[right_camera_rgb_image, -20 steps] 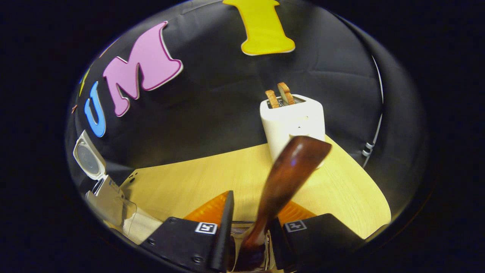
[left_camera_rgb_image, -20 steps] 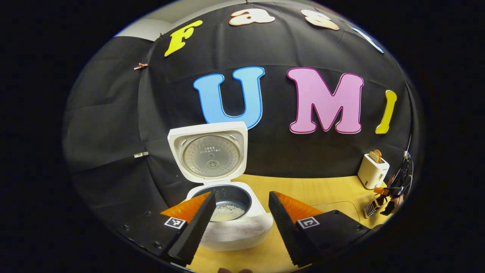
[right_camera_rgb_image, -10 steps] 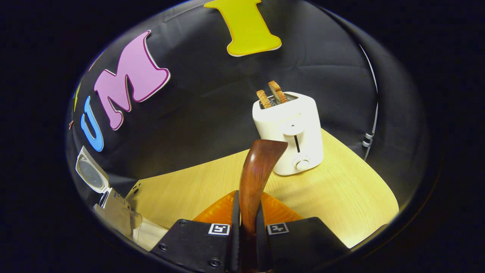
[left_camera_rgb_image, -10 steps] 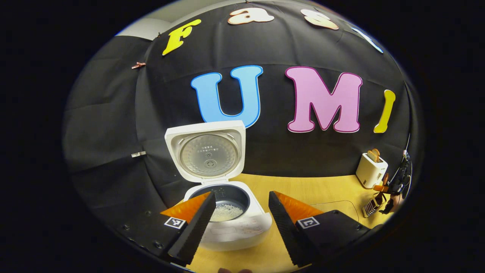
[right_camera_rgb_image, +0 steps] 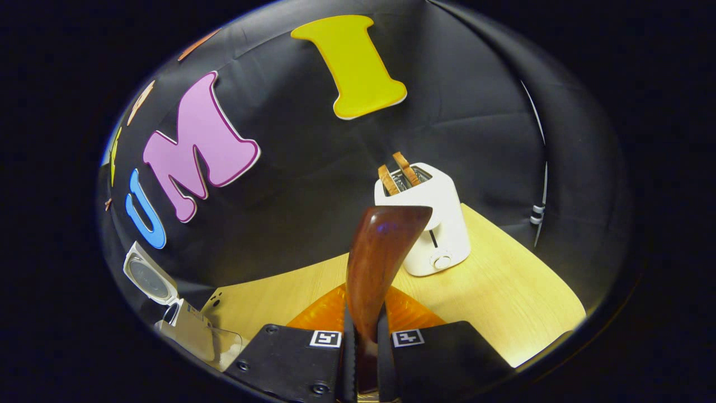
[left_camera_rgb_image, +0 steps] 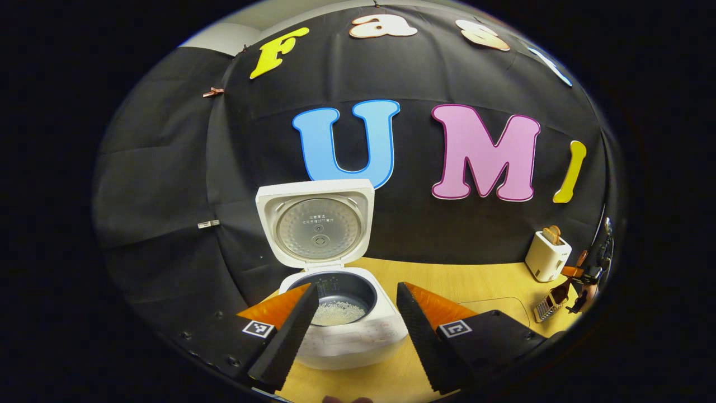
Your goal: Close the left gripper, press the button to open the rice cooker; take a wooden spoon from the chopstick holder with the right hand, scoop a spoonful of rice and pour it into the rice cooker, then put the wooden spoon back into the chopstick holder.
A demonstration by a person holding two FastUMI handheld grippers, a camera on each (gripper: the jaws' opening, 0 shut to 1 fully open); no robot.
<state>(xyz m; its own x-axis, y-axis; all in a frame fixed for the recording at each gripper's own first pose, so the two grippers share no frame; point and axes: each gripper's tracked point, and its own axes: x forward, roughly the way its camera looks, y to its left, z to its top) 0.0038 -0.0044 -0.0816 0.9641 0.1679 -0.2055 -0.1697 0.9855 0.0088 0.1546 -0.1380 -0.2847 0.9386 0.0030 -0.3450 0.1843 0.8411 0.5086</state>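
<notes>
In the right gripper view the right gripper (right_camera_rgb_image: 361, 358) sits low and central, its two fingers drawn tight against the handle of the wooden spoon (right_camera_rgb_image: 377, 263), which rises from between them, leaning slightly right, with its broad end up. Past the spoon lies the pale wooden table (right_camera_rgb_image: 503, 291), and on it a white toaster (right_camera_rgb_image: 433, 224) with two slices of toast (right_camera_rgb_image: 396, 170) standing in its slots; the spoon's end overlaps the toaster's left side. Far to the left in the same view, small at the edge, stands the rice cooker (right_camera_rgb_image: 146, 277) with its lid raised, and a clear container (right_camera_rgb_image: 221, 347) lies in front of it, close by the gripper body. In the left gripper view the left gripper (left_camera_rgb_image: 352, 336) hangs with its fingers spread well apart and nothing between them, aimed at the rice cooker (left_camera_rgb_image: 347, 330) just beyond. The cooker's lid (left_camera_rgb_image: 316, 224) stands upright, and rice (left_camera_rgb_image: 335, 312) lies in the bottom of the dark inner pot. Farther right across the table (left_camera_rgb_image: 447, 280) this view takes in the toaster (left_camera_rgb_image: 547, 256) and, near it at the edge, the other gripper (left_camera_rgb_image: 584, 274), too small to judge.
</notes>
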